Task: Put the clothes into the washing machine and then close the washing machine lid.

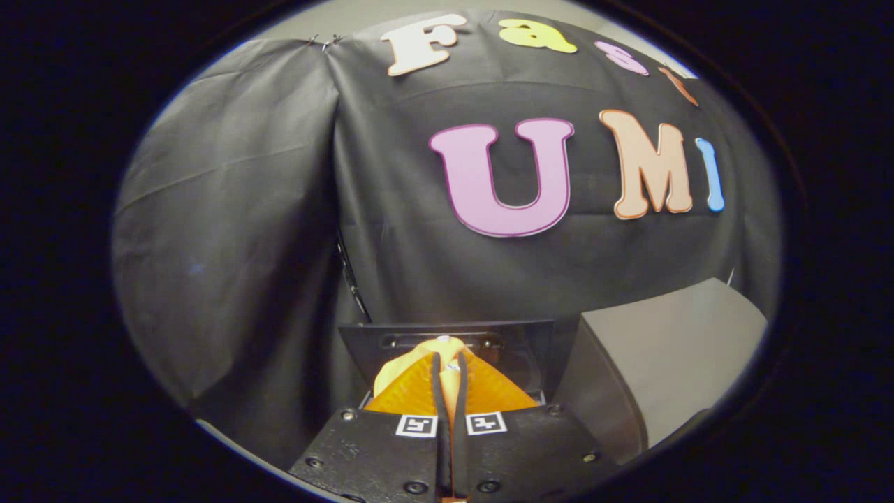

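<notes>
Gripper view, catalogued near to far.

Nearest: the claw (449,377) — two orange fingers (412,392) pressed almost together, a narrow slit left between them. A yellow garment (441,347) is pinched in that slit; it bulges out at the fingertips and down the left side of the left finger. Both fingers appear to bear on the cloth.

Just beyond the fingertips: a dark upright panel (515,344) with a slot near its top edge, probably the washing machine's raised lid. The drum opening lies below the fingers and cannot be made out.

Right, a little farther: a grey box-shaped block (663,349), its top face tilted to the light. Whether it belongs to the machine cannot be told.

Far: the black cloth wall (230,209) of the booth, hanging in folds.

Task state, judged: garment carried and close to the machine, not yet dropped in; lid not yet shut.

Risks from here: letting go too early would drape the cloth over the rim or the lid instead of inside. A trailing fold could catch when the lid comes down. The pinch is on a small bunch — loose cloth may slip free.
</notes>
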